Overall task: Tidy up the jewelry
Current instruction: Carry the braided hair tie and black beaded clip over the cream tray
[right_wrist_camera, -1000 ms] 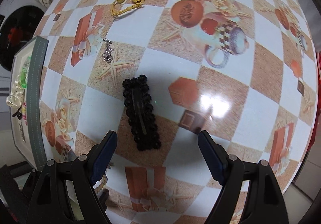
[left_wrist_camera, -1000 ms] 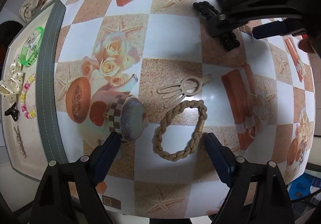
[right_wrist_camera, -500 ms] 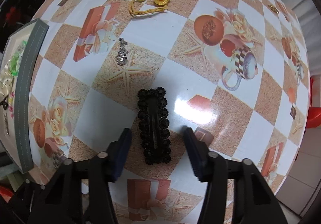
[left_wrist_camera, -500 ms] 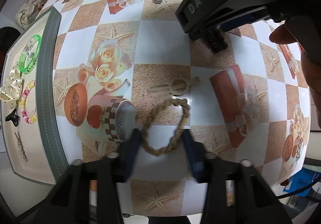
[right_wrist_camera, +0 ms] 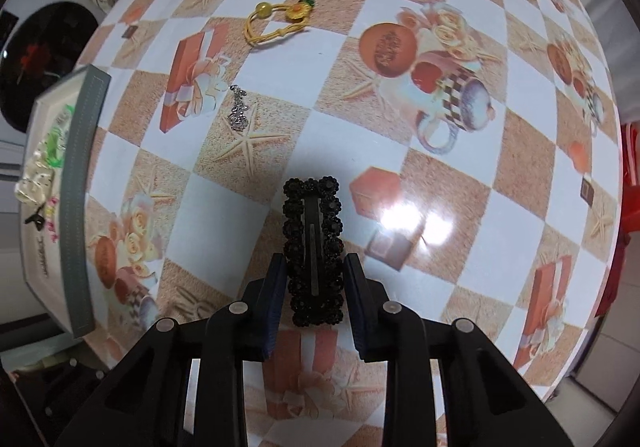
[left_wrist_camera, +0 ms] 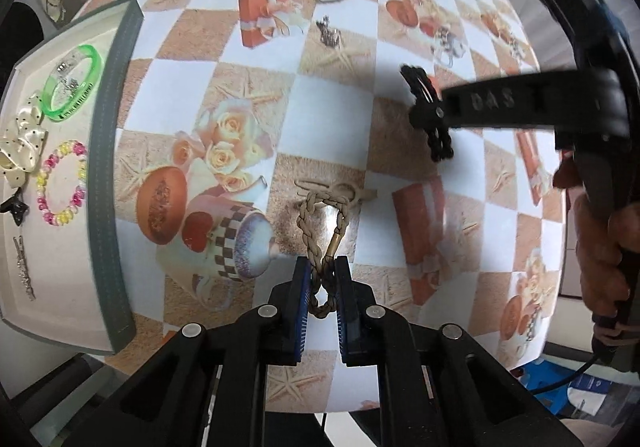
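Left gripper (left_wrist_camera: 323, 279) pinched tight on braided bracelet (left_wrist_camera: 325, 239) at 6 o'clock w/ tray (left_wrist_camera: 105, 151) at 9, right gripper (right_wrist_camera: 315, 279) narrowed around black hair clip (right_wrist_camera: 313, 247), pads touching its sides.

The desk (right_wrist_camera: 280, 119) wears a checkered cloth printed with starfish. On it lie a tray (left_wrist_camera: 108, 151), a yellow hair tie (right_wrist_camera: 276, 23), a silver charm (right_wrist_camera: 239, 115), a black clip (right_wrist_camera: 314, 247) and a pale clip (left_wrist_camera: 340, 191).

The tablecloth (right_wrist_camera: 460, 183) looks glossy and smooth like oilcloth, the bracelet (left_wrist_camera: 322, 243) is matt braided cord with a brass-coloured metal clasp, the clip (right_wrist_camera: 313, 247) is rough with shiny black beads, and the bangle (left_wrist_camera: 72, 89) is translucent green plastic.
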Action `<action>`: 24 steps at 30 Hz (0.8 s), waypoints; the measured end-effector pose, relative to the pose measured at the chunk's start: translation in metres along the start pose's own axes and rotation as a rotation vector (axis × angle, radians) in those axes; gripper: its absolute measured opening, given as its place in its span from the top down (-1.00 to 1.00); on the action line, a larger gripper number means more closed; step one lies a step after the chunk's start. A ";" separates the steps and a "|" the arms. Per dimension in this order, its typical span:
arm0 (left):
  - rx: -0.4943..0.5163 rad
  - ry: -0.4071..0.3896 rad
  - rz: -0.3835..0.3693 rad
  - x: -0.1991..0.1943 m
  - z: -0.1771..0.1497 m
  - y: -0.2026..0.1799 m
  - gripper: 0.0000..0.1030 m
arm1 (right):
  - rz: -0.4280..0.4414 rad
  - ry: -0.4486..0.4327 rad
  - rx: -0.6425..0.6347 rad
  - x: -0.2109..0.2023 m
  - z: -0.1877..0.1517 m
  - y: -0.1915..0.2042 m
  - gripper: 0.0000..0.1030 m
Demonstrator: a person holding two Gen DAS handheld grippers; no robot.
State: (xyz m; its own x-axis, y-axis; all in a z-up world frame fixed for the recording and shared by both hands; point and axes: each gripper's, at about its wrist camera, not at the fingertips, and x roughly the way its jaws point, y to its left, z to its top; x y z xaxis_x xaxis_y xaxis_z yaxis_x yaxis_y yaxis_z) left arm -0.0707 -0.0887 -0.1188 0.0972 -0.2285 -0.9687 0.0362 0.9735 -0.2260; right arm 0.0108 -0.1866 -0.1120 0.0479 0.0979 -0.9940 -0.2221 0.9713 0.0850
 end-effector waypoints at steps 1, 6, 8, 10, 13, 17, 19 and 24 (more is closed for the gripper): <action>0.000 -0.003 -0.001 -0.002 0.000 0.002 0.67 | 0.013 -0.002 0.014 -0.004 -0.003 0.000 0.39; 0.006 -0.032 0.006 -0.025 0.007 0.003 0.67 | 0.059 -0.004 0.060 -0.020 -0.016 0.000 0.39; 0.011 -0.046 0.012 -0.036 0.007 0.009 0.67 | 0.073 -0.005 0.074 -0.025 -0.023 0.000 0.39; 0.018 -0.057 0.020 -0.045 0.004 0.013 0.67 | 0.085 -0.007 0.084 -0.022 -0.027 -0.015 0.39; 0.035 -0.070 0.033 -0.055 0.010 0.014 0.67 | 0.101 -0.012 0.106 -0.024 -0.031 -0.038 0.39; 0.075 -0.081 0.036 -0.067 0.020 0.018 0.67 | 0.107 -0.030 0.137 -0.032 -0.037 -0.062 0.39; 0.115 -0.080 0.036 -0.071 0.026 0.019 0.67 | 0.107 -0.045 0.164 -0.036 -0.041 -0.061 0.39; 0.229 -0.070 0.023 -0.080 0.037 0.024 0.67 | 0.099 -0.085 0.257 -0.046 -0.048 -0.059 0.39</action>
State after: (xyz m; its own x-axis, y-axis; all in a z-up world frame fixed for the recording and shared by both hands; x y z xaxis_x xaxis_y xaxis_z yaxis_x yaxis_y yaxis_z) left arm -0.0407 -0.0477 -0.0427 0.1693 -0.2142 -0.9620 0.2570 0.9519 -0.1668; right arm -0.0249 -0.2591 -0.0742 0.1218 0.2025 -0.9717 0.0237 0.9781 0.2069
